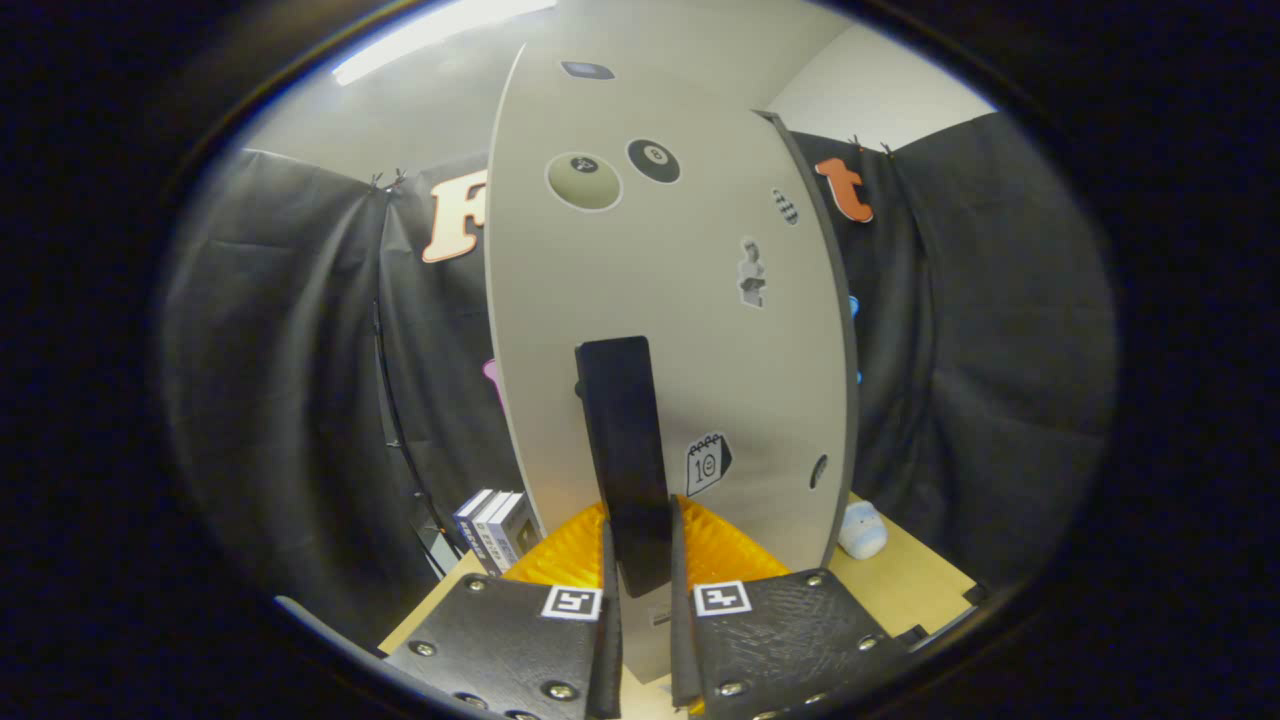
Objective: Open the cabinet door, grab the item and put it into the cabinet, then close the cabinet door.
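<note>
While the pale cabinet door (660,300) stands right in front of me, I have my fingers (640,580) closed in on either side of its long dark handle (625,450), the lower end of the handle sitting between them. Both fingers look to be pressing on it, though the contact itself is hard to make out, so I take this as a grip on the handle. The door carries several stickers (708,462) and I see it slightly edge-on, with its right edge (845,330) showing as a dark strip; I cannot tell whether it is shut or a little ajar.

The handle should be rigid and smooth, likely a bit slippery, so I judge the best hold is low on the bar where I am now, squeezing its flat sides. The door itself should swing light and stiff on its hinges, needing an arc and not a straight tug.

The item I expect to put away is the small pale soft toy (862,530) on the wooden desk (920,580), just beside the door's lower right corner. It looks plush, light and squashy, best pinched across its middle. A few books (492,528) stand to the left of the cabinet.
</note>
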A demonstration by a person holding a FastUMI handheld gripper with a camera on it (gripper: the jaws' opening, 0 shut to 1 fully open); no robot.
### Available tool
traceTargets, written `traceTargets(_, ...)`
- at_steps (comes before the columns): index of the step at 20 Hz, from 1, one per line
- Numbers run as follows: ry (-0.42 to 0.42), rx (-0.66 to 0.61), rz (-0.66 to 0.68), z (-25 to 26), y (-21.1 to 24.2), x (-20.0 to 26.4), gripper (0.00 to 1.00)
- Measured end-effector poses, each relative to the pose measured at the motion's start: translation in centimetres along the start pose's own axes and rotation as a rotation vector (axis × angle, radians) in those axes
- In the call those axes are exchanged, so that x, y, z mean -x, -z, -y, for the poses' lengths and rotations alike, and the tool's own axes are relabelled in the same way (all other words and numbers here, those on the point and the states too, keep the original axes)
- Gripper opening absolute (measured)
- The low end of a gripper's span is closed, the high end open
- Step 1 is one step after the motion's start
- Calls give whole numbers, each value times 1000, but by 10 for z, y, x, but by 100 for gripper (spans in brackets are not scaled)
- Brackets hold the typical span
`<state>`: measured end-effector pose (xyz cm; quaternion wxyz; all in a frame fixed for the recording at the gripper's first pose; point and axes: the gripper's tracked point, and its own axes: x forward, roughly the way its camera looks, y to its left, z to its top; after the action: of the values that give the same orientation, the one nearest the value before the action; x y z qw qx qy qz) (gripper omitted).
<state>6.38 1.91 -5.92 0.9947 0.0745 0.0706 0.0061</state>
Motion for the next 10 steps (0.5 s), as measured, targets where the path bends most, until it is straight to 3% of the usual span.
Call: traceTargets(10,150,25,3,109,-22,82,19)
